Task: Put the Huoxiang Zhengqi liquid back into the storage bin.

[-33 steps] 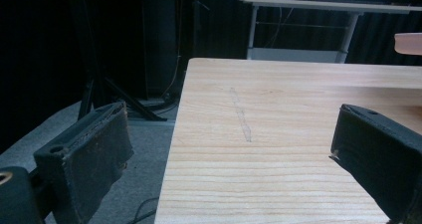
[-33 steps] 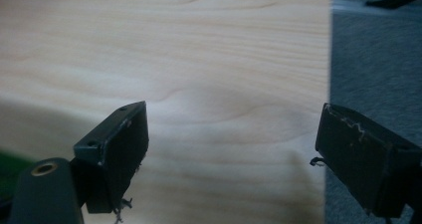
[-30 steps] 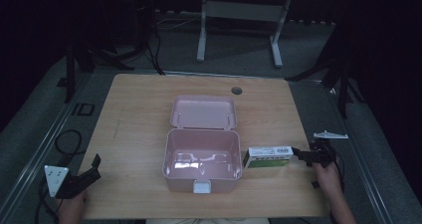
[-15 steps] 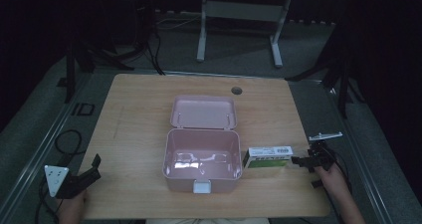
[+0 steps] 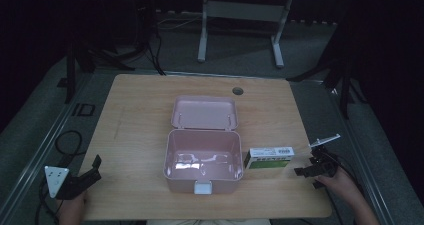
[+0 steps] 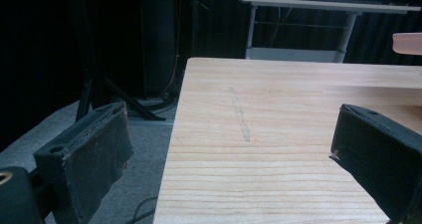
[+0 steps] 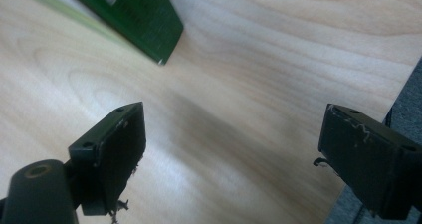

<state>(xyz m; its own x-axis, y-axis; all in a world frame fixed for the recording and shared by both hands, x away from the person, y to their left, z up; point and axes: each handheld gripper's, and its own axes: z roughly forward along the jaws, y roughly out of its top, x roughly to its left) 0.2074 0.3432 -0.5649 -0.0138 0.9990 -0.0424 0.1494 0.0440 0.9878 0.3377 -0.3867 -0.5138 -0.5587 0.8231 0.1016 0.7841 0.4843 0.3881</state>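
Observation:
A pink box [image 5: 203,161] stands open in the middle of the wooden table [image 5: 135,125], its lid [image 5: 203,112] laid back behind it. Just right of it lies a green and white carton [image 5: 269,157], whose dark green corner [image 7: 142,15] appears at the top of the right gripper view. My right gripper [image 5: 306,170] is open at the table's right edge, a short way right of the carton, with nothing between its jaws. My left gripper [image 5: 89,172] is open at the table's front left corner, holding nothing, and its two pads [image 6: 94,154] frame bare wood.
A round cable hole [image 5: 237,91] sits near the table's far edge. Beyond the table stand a white desk frame [image 5: 240,15] and dark stands on the grey floor. Cables lie on the floor at the left [image 5: 65,142].
My right gripper has drawn back to the right, away from the carton, toward the table's edge. The carton stays beside the box. The left gripper has not moved.

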